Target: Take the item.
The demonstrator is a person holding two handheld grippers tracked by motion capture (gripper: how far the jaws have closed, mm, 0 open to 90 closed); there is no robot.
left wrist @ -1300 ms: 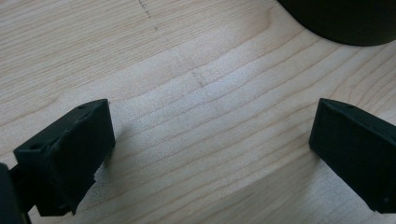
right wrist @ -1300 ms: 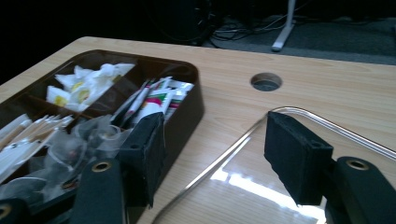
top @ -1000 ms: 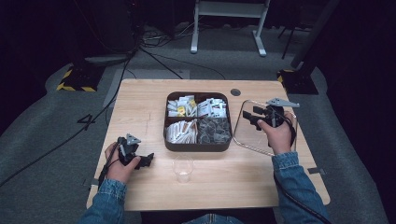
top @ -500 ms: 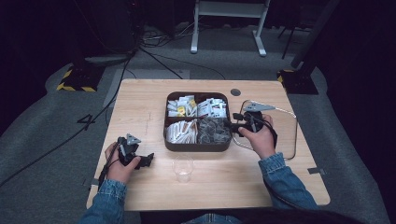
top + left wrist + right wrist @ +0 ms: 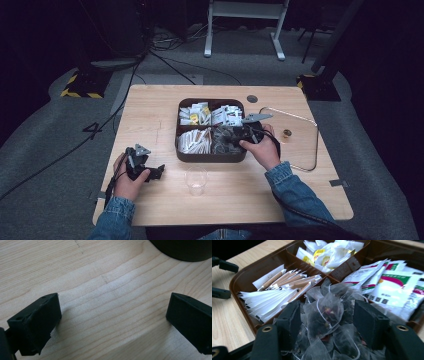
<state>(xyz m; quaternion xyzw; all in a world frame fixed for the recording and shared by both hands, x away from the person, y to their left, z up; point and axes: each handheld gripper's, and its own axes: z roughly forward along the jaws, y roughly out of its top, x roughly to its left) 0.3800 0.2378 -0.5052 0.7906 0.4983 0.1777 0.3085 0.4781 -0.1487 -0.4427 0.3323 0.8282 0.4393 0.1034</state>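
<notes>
While the wooden table (image 5: 150, 115) carries everything in the high view, the biggest thing on it is the brown four-compartment tray (image 5: 210, 156), which sits near the table's middle. To the tray's right lies a clear lid (image 5: 314, 145) with a small brass knob (image 5: 287, 133), flat on the wood. The tray's far compartments hold white sachets with yellow print (image 5: 325, 255) and white packets with green and red labels (image 5: 392, 285); its near-left compartment holds long paper stick packets (image 5: 274, 293), and its near-right compartment holds a heap of mesh tea bags (image 5: 323, 312) with dark leaves inside.

The right gripper (image 5: 324, 317) reaches in from the tray's right side, over the near-right compartment. In the right gripper view its two black jaws stand apart on either side of one mesh tea bag at the top of the heap; the bag lies in the gap, and the pads do not press on it, so the tool is open around the bag rather than gripping it.

The left gripper (image 5: 159, 171) rests low over bare wood near the table's front left corner, held in the person's left hand (image 5: 127, 182), well apart from the tray. The left gripper view shows its jaws spread wide with nothing between them but wood grain.

A small clear plastic cup (image 5: 196, 180) stands upright just in front of the tray, between the two hands.
</notes>
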